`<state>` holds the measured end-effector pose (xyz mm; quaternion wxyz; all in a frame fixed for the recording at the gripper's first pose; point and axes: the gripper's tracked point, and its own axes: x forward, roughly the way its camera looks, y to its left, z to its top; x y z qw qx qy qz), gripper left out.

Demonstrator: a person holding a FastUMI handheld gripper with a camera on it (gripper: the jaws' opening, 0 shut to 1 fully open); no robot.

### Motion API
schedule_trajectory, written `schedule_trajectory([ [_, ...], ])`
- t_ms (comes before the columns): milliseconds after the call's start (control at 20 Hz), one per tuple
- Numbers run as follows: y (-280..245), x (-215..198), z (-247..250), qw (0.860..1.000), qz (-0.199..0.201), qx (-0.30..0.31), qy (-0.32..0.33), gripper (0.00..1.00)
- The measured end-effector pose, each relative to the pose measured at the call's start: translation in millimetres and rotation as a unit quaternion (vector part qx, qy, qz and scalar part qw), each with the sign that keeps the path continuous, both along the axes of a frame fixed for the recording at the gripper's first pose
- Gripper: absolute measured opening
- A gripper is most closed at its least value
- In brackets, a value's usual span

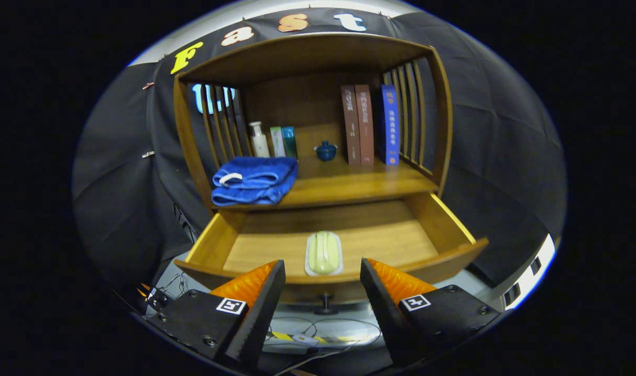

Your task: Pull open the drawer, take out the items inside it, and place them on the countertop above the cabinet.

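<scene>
With the drawer (328, 245) pulled open, I see my gripper (322, 277) with jaws spread, holding nothing; the pale green packet (324, 253) lies inside, just ahead of them.

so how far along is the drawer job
Done: the drawer is pulled open. In hand: nothing; the gripper hangs with jaws open just short of the pale green item lying in the drawer. Left: grasp it and set it on the countertop near the blue towel.
</scene>
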<state>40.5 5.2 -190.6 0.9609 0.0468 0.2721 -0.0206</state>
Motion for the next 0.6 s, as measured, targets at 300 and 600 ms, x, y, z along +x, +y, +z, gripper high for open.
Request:
schedule_trajectory([
  [300,-1,69,-66,0.991,0.002,0.011,0.131,0.93],
  [600,-4,88,-127,0.972,0.006,-0.022,0.232,0.92],
])
